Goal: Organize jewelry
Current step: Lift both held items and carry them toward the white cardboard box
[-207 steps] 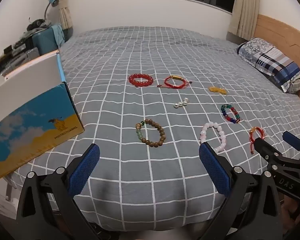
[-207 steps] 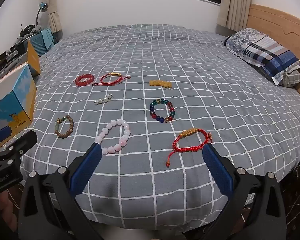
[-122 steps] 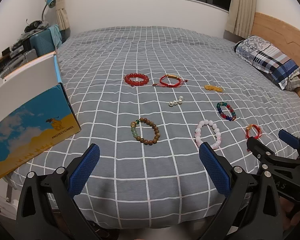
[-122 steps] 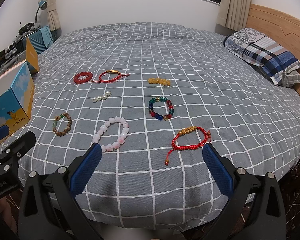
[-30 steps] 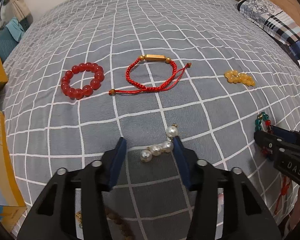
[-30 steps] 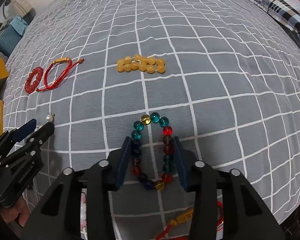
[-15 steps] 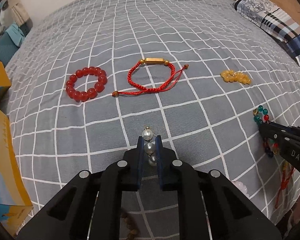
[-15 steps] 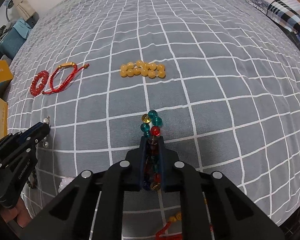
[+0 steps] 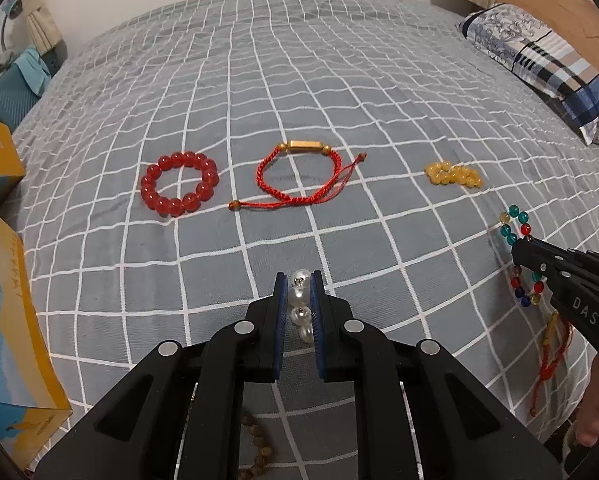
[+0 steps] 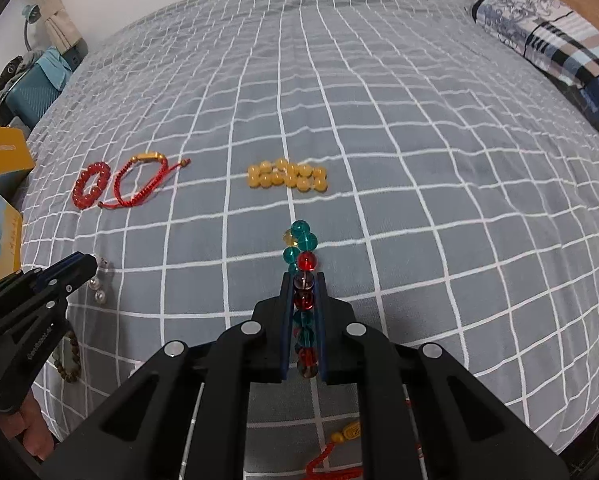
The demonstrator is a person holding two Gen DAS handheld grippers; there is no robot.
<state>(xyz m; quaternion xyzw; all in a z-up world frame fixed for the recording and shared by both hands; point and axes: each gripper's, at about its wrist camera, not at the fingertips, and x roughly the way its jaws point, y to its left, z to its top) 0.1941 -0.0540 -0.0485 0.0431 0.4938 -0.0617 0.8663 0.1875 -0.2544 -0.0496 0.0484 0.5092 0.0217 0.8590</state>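
My left gripper is shut on a short string of white pearls, held just above the grey checked bedspread. My right gripper is shut on a multicoloured glass bead bracelet; its teal and red beads stick out past the fingertips. In the left wrist view this bracelet and the right gripper show at the right edge. Ahead lie a red bead bracelet, a red cord bracelet with a gold bar and a yellow bead bracelet.
A blue and yellow cardboard box stands at the bed's left edge. A brown wooden bead bracelet lies under my left gripper. Another red cord bracelet lies below my right gripper. A plaid pillow is at the far right.
Both grippers moved in from the bed's near edge, closed on the pearls and the multicoloured bracelet, and have lifted them slightly in the last half second.
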